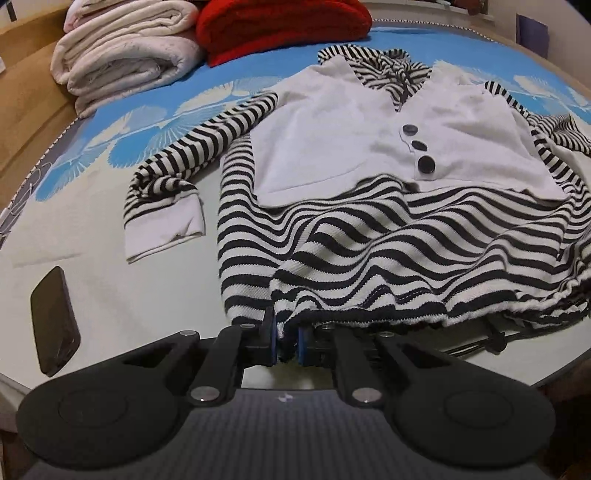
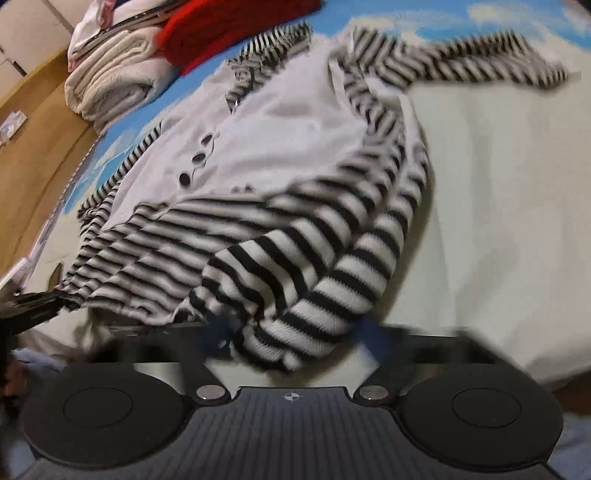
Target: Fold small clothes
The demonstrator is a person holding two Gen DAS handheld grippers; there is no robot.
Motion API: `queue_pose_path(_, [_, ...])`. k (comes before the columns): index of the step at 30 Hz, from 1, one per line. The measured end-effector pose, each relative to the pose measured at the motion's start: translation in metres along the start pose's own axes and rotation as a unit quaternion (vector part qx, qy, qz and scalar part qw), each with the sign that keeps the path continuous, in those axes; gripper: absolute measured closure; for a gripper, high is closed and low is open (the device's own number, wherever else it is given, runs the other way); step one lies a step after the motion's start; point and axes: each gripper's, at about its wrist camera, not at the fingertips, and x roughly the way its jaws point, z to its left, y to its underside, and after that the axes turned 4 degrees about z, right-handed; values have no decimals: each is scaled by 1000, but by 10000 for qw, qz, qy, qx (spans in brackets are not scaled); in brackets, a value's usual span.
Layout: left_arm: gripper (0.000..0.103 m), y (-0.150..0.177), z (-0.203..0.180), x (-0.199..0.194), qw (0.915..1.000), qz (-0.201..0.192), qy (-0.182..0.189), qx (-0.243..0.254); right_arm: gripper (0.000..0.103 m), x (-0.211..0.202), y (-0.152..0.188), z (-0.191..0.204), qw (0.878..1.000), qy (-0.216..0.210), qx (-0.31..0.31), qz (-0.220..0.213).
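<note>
A: Holding the hem: my left gripper (image 1: pixel 287 341) is clamped on the striped dress (image 1: pixel 369 229); my right gripper (image 2: pixel 295 338) straddles a bunched corner, grip unclear through blur.

B: Advice?

A: Lift both evenly, keep the hem taut. Item: black-and-white stripes, white bodice, three dark buttons (image 1: pixel 417 147), spread on the bed (image 1: pixel 110 295).

top (image 1: pixel 369 229): black-white stripes, white front | blanket (image 1: pixel 280 26): red
</note>
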Motion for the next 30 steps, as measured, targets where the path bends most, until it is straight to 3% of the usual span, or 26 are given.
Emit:
queue_pose_path(1, [93,2,2,-8,10000,-64,52,-1,102,-2,-2,5,9995,259,-201,11])
queue_pose_path(3, [92,8,3,-26,9996,-185,199,100,102,-25,-3,0,9981,589,-138,-92])
queue_pose_path(4, [91,14,1,-33,9991,-223,297,203,102,-41,-3,-6,9982,562,-24,-195])
queue_pose_path(7, [82,28,-12,-34,9967,-65,602,537,102,-78,10,-23,9944,922,-66,-515])
queue_pose_path(9, [70,36,-22,-22,9959,95,559,709,102,-70,18,-37,9938,1092,-9,-201])
queue_pose_path(10, [59,37,-22,-19,9959,138,588,674,102,-60,22,-43,9939,1100,82,59])
queue_pose_path(12, [34,33,-10,-27,9938,-79,1057,335,100,-44,25,-48,9913,1287,237,164])
queue_pose_path(13, [16,32,-1,-35,9912,-322,1277,145,90,-42,23,-48,9902,1366,258,156])
queue_pose_path(14, [7,32,10,-46,9878,-645,1413,-67,73,-43,20,-47,9894,1415,297,104])
queue_pose_path(15, [4,31,19,-53,9859,-861,1421,-204,61,-47,16,-46,9889,1447,325,-5])
queue_pose_path(16, [0,28,26,-56,9859,-951,1340,-300,43,-54,13,-45,9874,1540,318,-170])
queue_pose_path(17, [0,25,34,-56,9868,-996,1205,-433,35,-62,12,-44,9849,1662,293,-375])
queue_pose_path(19, [0,17,50,-42,9902,-778,866,-775,34,-76,4,-39,9790,1840,155,-867])
queue_pose_path(23, [3,-3,58,9,9924,109,133,-1222,34,-75,-26,-25,9859,1334,-26,-1010])
queue_pose_path(25, [3,-10,50,32,9930,390,176,-1099,34,-57,-42,-17,9894,1142,-185,-877])
queue_pose_path(28, [3,-14,27,42,9942,450,542,-817,33,-13,-63,-12,9873,1434,-407,-544])
queue_pose_path(29, [3,-16,19,38,9952,313,656,-651,42,2,-67,-14,9854,1577,-480,-425])
queue_pose_path(30, [3,-19,11,32,9965,120,704,-439,63,11,-68,-17,9824,1753,-557,-332])
